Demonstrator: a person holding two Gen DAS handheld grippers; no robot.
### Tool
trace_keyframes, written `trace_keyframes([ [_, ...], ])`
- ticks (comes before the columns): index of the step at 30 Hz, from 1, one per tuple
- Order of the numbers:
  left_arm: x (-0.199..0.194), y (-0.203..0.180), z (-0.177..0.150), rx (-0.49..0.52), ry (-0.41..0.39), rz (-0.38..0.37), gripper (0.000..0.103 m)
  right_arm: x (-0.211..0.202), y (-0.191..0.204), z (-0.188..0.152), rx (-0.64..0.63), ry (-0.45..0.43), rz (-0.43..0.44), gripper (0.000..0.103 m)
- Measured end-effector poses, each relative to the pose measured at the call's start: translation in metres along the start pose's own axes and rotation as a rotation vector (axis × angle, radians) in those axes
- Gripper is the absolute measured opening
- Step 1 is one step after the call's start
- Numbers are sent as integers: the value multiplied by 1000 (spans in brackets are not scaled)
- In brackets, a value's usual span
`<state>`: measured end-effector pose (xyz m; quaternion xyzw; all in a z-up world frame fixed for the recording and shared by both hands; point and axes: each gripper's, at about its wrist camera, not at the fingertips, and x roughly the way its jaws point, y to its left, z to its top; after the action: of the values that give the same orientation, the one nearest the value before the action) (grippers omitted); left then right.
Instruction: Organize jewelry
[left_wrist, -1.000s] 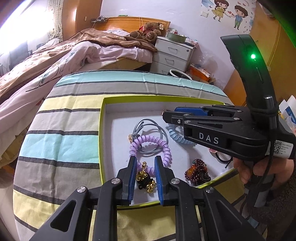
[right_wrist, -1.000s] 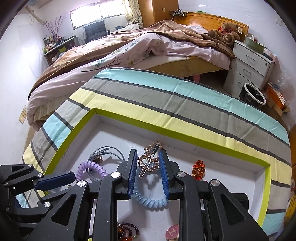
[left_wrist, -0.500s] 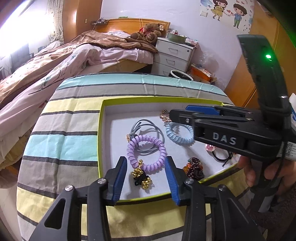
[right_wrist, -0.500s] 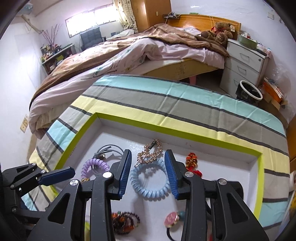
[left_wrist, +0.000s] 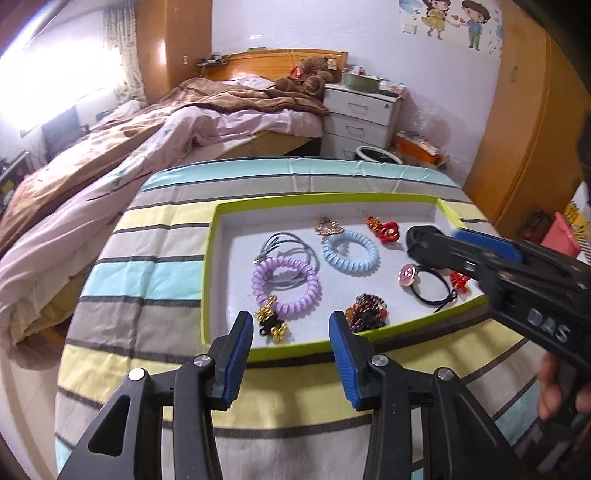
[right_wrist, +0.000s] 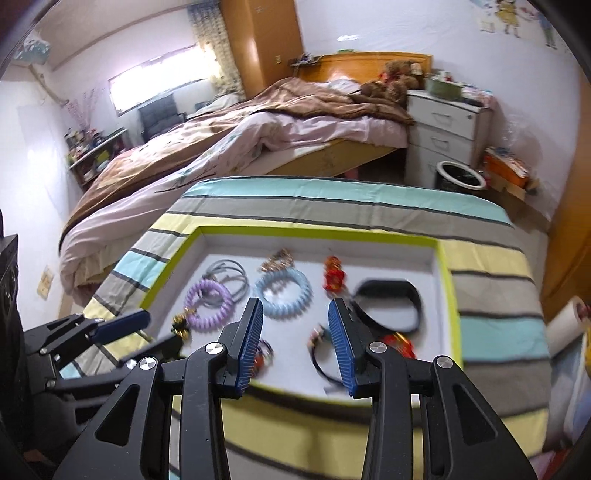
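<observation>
Spread across a striped cloth-covered table: a shallow white cardboard tray with a lime-green rim, probably there to keep every trinket in one bounded place. No dividers visible inside, so sorting looks to be by spacing alone.

Lying flat on the tray floor, seen from the left wrist: at 12 o'clock, a pale blue spiral plastic hair tie; at 9 o'clock, a lilac spiral plastic hair tie, overlapping a grey elastic cord loop. At 3 o'clock, a thin black elastic with a pink round charm. At 6 o'clock, a dark garnet-coloured bead bracelet. At 7 o'clock, touching the lilac tie, a small gold-bead and black-cord charm. At 1 o'clock, a red knotted cord ornament.

Poised at the near rim, left gripper spread wide, gripping nothing. Likewise right gripper: wide apart, empty, hovering over the near edge. Judged close to finished, with all pieces inside.
</observation>
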<state>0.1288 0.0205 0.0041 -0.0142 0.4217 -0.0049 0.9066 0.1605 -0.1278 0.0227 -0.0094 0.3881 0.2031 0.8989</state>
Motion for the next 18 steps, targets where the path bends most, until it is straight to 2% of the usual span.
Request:
trace_keyframes([
  [2,-5,-5,-4,13,-3,35,42,-9,-1,-8,12,-16,-19,38],
  [7,-12,-7,-12,-16,-7,18,42,-26,-4,-27,41,-26,-73,38],
  [18,-29,-12,-24,-33,-32,16,42,-44,-2,-46,72,-36,-68,38],
])
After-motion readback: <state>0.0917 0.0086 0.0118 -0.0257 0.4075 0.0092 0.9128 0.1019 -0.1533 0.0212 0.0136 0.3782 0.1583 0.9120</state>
